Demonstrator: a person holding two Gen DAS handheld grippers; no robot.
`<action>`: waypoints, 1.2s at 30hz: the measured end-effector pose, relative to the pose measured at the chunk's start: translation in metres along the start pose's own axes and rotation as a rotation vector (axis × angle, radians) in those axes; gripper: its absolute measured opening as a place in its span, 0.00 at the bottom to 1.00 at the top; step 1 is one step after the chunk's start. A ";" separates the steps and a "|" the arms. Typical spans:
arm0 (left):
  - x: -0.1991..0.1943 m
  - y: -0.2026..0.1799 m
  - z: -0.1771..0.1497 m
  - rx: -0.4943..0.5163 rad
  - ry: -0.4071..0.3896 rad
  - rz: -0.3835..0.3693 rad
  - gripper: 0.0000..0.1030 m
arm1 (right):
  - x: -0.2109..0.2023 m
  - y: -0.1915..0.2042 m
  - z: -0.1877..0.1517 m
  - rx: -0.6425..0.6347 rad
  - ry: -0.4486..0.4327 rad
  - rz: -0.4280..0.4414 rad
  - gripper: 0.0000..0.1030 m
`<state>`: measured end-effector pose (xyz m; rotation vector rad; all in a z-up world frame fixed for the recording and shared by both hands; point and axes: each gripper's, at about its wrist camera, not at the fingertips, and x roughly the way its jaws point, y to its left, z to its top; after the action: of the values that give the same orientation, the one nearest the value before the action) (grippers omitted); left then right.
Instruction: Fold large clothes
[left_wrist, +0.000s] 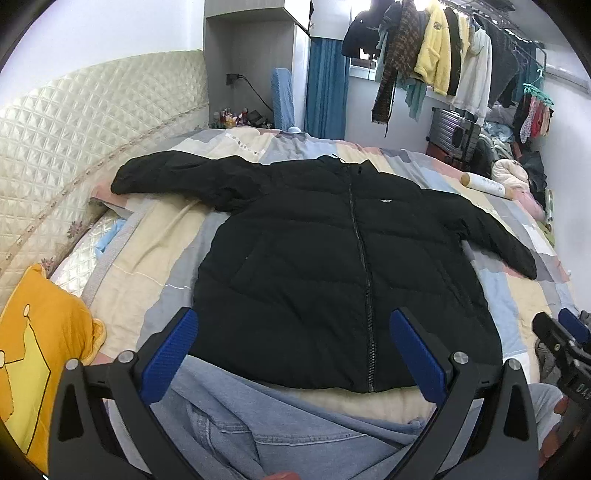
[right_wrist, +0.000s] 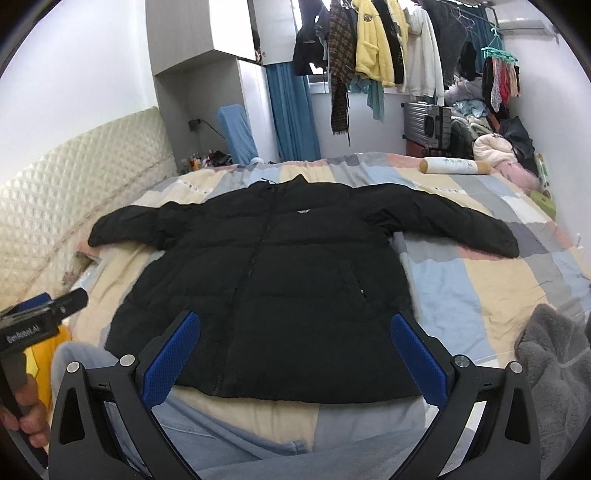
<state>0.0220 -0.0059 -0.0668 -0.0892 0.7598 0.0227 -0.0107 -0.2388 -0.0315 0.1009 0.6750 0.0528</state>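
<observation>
I see a pastel patchwork bedspread (right_wrist: 461, 288), a cream quilted headboard (left_wrist: 74, 122) to the left, and a yellow cartoon cushion (left_wrist: 40, 350) near it. Blue curtains (right_wrist: 291, 114), a grey ribbed suitcase (right_wrist: 426, 123) and hanging garments (right_wrist: 373, 44) line the far wall.

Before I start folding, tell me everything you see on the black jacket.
The black jacket is a puffy, quilted coat that looks like nylon, lying front up and flat on the patchwork bedspread. Its zipper is closed up to the collar, with a small white logo on the chest. Both sleeves are spread outward and the hem is nearest the cameras. Neither gripper touches it.
</observation>
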 end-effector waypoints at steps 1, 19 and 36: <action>-0.001 0.000 0.001 -0.001 0.001 -0.001 1.00 | 0.000 0.001 0.000 -0.004 0.004 -0.002 1.00; -0.009 -0.008 0.021 -0.015 -0.016 -0.025 1.00 | -0.005 -0.009 0.016 0.009 -0.021 -0.002 1.00; 0.013 -0.063 0.120 0.021 -0.133 -0.202 1.00 | 0.034 -0.112 0.110 0.146 -0.145 -0.097 1.00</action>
<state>0.1178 -0.0583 0.0154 -0.1427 0.6155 -0.1699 0.0863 -0.3553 0.0209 0.2101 0.5374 -0.0966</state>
